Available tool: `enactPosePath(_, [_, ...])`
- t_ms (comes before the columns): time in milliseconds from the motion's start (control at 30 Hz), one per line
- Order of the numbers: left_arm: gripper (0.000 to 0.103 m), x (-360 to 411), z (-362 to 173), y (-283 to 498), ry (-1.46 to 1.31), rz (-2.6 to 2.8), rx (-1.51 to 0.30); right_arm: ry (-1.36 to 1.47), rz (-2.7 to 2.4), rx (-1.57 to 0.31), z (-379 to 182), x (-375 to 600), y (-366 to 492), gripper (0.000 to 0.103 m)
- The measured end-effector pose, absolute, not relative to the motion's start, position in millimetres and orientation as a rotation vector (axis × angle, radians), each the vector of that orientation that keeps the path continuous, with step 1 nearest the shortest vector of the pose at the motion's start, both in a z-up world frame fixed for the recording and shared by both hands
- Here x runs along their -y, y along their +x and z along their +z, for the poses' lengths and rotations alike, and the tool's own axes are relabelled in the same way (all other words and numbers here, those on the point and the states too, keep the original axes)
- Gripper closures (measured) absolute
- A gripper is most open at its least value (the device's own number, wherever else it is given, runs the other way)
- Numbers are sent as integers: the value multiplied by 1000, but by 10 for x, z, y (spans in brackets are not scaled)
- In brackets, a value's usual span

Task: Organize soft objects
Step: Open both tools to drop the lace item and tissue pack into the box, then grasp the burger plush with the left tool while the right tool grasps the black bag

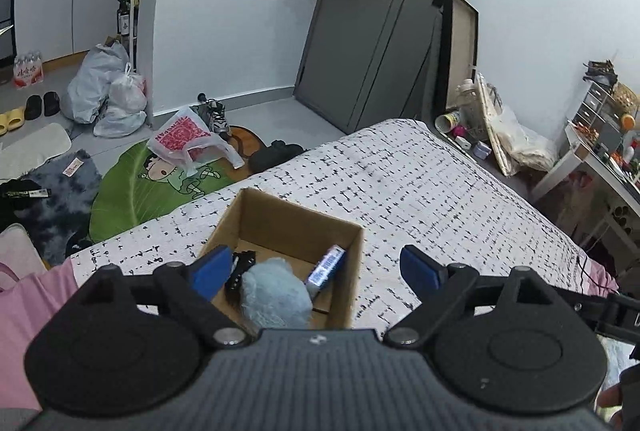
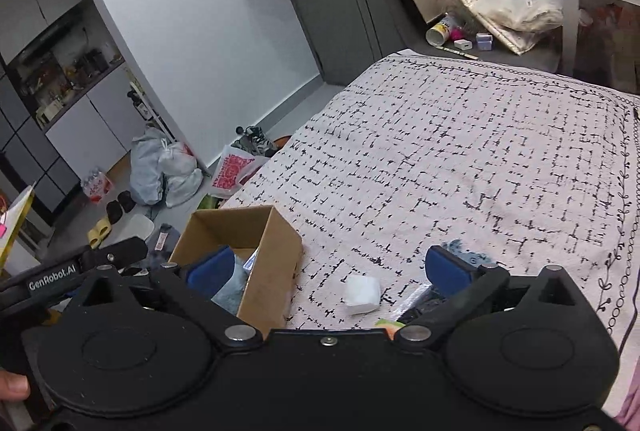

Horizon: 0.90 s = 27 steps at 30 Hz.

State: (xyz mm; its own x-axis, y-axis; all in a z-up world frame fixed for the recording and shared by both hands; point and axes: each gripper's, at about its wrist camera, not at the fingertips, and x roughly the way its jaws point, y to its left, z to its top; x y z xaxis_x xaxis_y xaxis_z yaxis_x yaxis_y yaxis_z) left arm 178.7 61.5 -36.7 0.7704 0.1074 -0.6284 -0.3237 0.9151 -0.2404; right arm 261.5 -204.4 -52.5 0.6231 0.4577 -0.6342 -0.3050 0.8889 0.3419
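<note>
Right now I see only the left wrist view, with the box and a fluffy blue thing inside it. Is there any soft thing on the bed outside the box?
Observer: Yes. The right wrist view shows a small white packet lying on the bedspread, beside the cardboard box but not touching it.
Operator: Is that the only one out there?
Observer: No. A fluffy blue thing peeks out behind one finger of the right gripper. It is mostly hidden, so I cannot say what it is.
</note>
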Motion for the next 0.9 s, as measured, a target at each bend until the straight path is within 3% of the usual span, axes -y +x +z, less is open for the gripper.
enactPosePath(300, [13, -350, -327, 1748, -290, 278, -686, 218, 474, -774, -483, 2315, 2589, 0])
enactPosePath(900, [13, 247, -684, 1829, -233, 251, -805, 358, 433, -847, -1068, 2893, 2744, 0])
